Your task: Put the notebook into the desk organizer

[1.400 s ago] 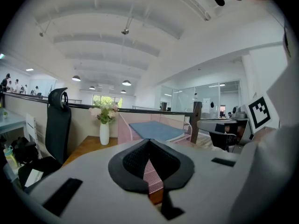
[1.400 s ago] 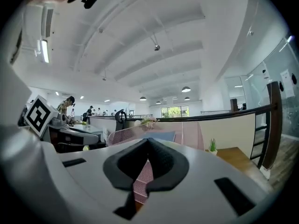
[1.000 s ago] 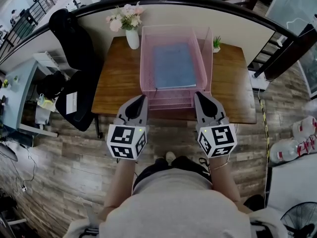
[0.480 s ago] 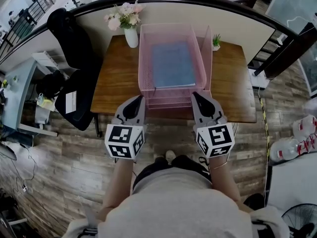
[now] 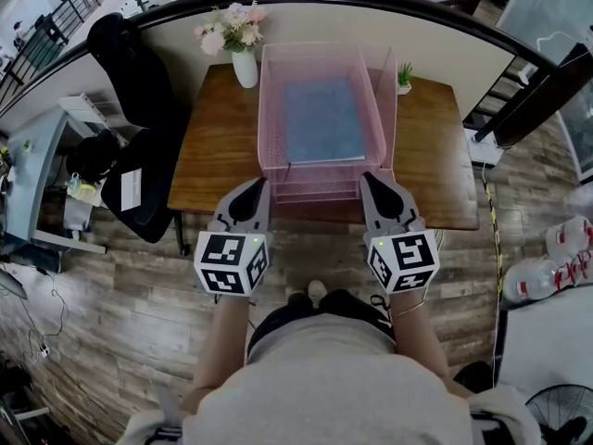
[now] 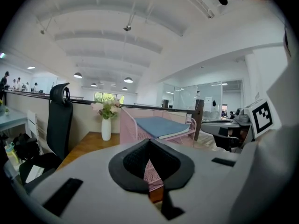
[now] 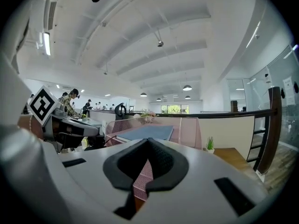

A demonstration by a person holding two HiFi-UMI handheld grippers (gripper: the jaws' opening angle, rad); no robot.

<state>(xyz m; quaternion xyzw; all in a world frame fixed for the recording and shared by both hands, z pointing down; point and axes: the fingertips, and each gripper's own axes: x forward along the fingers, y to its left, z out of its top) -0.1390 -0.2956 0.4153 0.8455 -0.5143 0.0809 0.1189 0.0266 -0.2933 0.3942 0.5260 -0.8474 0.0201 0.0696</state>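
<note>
Notebook [image 5: 322, 119] lies in the desk organizer [image 5: 271, 109], upper centre — left gripper [image 5: 259, 186] and right gripper [image 5: 368, 181] below it, closed, empty

The right hand-held gripper [image 7: 148, 141] shows its black-padded jaws pressed together, nothing between them. Beyond the tips, a flat blue notebook [image 7: 148, 131] lies in the top tray of the pink wire-mesh desk organizer [image 7: 119, 124]. A small green potted plant [image 7: 210, 143] stands on the brown wooden desk [image 7: 233, 156], apparently just beside the organizer.
</note>
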